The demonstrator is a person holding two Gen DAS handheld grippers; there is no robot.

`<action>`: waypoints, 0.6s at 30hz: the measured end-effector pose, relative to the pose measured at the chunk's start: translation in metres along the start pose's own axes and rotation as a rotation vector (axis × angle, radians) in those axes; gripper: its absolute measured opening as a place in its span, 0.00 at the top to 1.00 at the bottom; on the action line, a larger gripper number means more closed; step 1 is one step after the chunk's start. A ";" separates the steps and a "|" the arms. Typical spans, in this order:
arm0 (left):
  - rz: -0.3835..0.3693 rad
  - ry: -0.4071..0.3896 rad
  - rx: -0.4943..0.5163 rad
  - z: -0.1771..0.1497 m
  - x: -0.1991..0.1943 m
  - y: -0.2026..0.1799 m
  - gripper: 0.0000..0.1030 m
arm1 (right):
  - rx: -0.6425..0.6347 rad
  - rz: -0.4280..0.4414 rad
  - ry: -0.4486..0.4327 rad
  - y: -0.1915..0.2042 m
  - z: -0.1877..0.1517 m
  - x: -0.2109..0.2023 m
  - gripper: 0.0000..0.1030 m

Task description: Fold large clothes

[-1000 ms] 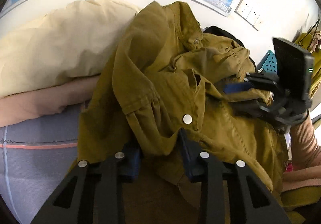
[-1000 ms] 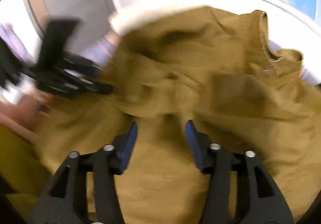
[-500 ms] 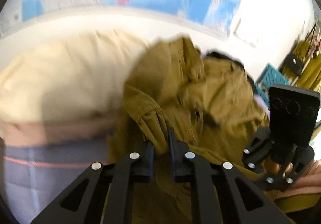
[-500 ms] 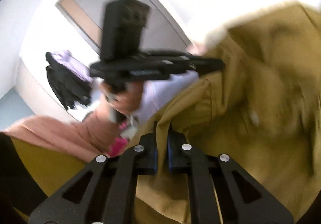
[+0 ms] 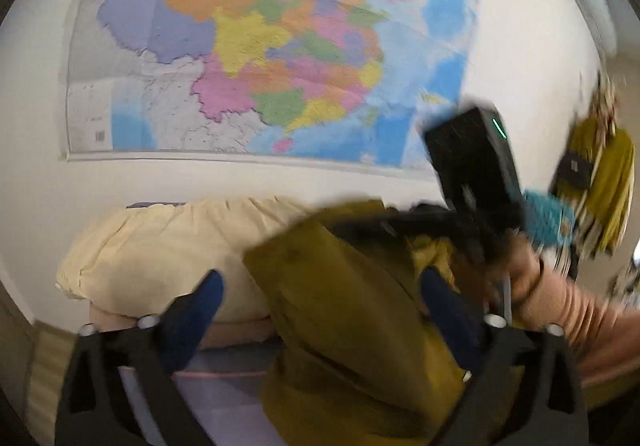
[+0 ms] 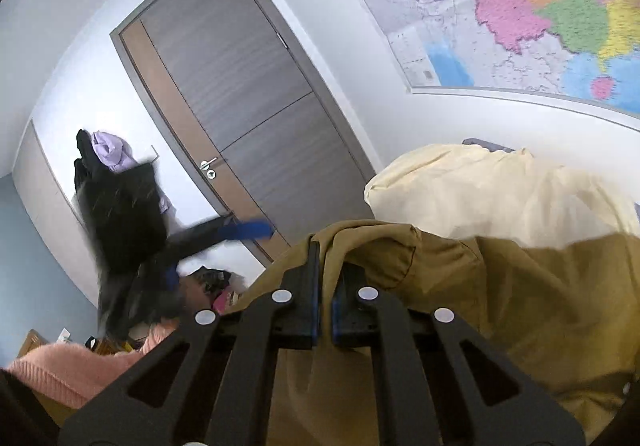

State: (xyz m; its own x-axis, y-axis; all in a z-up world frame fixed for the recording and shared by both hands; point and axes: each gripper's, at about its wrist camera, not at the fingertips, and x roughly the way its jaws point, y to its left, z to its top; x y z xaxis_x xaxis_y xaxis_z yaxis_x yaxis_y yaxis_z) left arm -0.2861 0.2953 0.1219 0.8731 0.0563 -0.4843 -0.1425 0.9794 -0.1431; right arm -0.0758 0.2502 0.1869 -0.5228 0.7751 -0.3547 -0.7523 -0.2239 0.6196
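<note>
Folding has barely started, by the look of it: the jacket [image 6: 500, 306] is bunched and hoisted off the bedding, with no flat panel or crease line anywhere. All the real folds are left to do.

Closest in, the right gripper [image 6: 325, 300] is clamped tight on a ridge of the jacket's cloth, which pokes up between its blue pads. The left gripper [image 5: 320, 310] has just sprung wide apart; the jacket hangs between its pads [image 5: 208, 292], but they aren't pressing it, so it's holding nothing.

The jacket itself is olive-mustard, a heavy matte cotton twill sort of cloth, falling in thick rounded folds, not sharp ones.

Right behind the jacket sits a cream pillow [image 5: 168, 246], puffy and soft, lightly wrinkled. Above the pillow is a glossy paper map [image 5: 260, 46] on the white wall. Left of the jacket, further back, is a grey wood-grain door [image 6: 240, 94] with a metal handle.
</note>
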 end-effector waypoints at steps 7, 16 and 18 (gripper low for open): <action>0.215 0.221 0.046 -0.039 0.074 0.002 0.79 | 0.013 -0.071 0.037 -0.032 -0.014 -0.018 0.43; 0.412 0.174 -0.203 -0.019 0.052 0.087 0.72 | -0.011 -0.548 0.196 -0.097 -0.115 -0.112 0.57; 0.448 0.177 -0.184 -0.021 0.056 0.083 0.61 | 0.013 -0.576 0.291 -0.107 -0.143 -0.104 0.59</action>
State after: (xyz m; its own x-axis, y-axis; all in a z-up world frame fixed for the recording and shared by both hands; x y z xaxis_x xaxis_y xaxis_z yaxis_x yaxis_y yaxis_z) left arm -0.2586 0.3757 0.0650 0.6171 0.4135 -0.6695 -0.5782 0.8154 -0.0293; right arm 0.0019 0.1092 0.0570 -0.1254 0.5764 -0.8075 -0.9410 0.1889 0.2809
